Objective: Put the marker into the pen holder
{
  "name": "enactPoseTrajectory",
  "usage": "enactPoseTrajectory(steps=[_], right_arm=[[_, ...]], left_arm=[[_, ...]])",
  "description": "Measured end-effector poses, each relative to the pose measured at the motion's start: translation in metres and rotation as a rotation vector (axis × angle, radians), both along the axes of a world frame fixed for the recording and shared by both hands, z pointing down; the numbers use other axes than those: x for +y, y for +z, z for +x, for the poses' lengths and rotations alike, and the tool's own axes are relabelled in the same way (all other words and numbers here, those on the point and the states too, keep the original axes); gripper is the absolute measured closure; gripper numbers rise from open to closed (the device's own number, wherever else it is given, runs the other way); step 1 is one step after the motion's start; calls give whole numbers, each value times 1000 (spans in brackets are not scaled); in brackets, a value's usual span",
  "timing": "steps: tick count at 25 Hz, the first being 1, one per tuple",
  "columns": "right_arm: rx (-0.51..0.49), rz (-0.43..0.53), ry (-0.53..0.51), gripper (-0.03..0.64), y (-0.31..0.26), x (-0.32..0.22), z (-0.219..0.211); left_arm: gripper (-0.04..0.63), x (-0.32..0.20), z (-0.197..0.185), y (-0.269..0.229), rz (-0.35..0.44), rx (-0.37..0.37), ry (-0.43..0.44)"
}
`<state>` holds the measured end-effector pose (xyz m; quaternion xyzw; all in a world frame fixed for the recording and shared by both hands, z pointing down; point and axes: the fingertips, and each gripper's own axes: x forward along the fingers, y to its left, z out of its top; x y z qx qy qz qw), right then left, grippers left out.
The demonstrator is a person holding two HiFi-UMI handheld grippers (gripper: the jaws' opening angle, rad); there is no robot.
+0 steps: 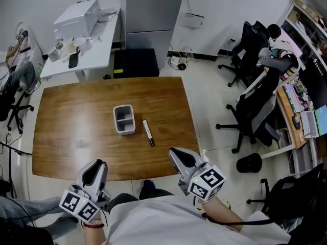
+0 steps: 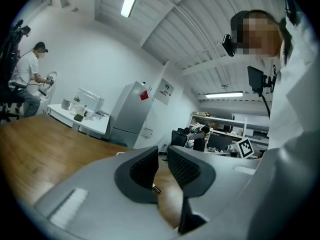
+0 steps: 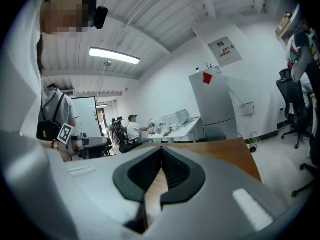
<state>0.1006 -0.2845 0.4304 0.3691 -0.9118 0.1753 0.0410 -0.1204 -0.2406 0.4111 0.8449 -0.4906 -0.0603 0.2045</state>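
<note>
- Left gripper (image 1: 96, 163) and right gripper (image 1: 173, 150): smooth grey shells, black ribbed pads (image 2: 185, 169).
- A black-and-white marker cube (image 1: 207, 181) on each.
- White shirt (image 1: 163, 219); red wristband (image 1: 93, 225), left wrist.

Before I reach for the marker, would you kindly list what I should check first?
1. Marker lying free on the table: ok.
2. Pen holder upright, top unobstructed: ok.
3. Right gripper ready to grasp: not ok, jaws together and empty.
4. Left gripper empty: ok, jaws slightly apart.
5. Nothing lying between grippers and marker: ok.
6. Marker capped: cannot tell.
</note>
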Motion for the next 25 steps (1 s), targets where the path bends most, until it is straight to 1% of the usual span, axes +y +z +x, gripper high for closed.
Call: enactPoseTrajectory(steps=[3, 4, 5, 8, 11, 13, 16, 19, 22, 25], right_arm=[[12, -38, -7, 617, 19, -18, -5], [16, -54, -8, 587, 25, -22, -8], [23, -71, -8, 577, 31, -26, -11], [65, -115, -2, 577, 53, -43, -22], [121, -197, 35, 561, 82, -56, -32], [164, -250, 56, 541, 103, -62, -36], [240, -347, 71, 509, 146, -74, -43], [346, -454, 89, 501, 195, -75, -43], [449, -491, 107, 485, 226, -77, -39], [480, -518, 126, 483, 247, -82, -41]], left_arm=[[531, -16, -2, 11, -30, 34, -9], [531, -19, -3, 13, -38, 35, -2], [531, -21, -5, 14, -43, 29, 4], [531, -37, -16, 16, -50, 16, 10], [531, -50, -24, 14, -58, 25, 44], [531, -56, -28, 8, -43, 22, 63], [531, -63, -37, 4, -23, 16, 66], [531, -62, -39, 7, -36, 18, 81], [531, -58, -39, 7, -45, 14, 97], [531, -55, -44, 11, -55, 17, 94]])
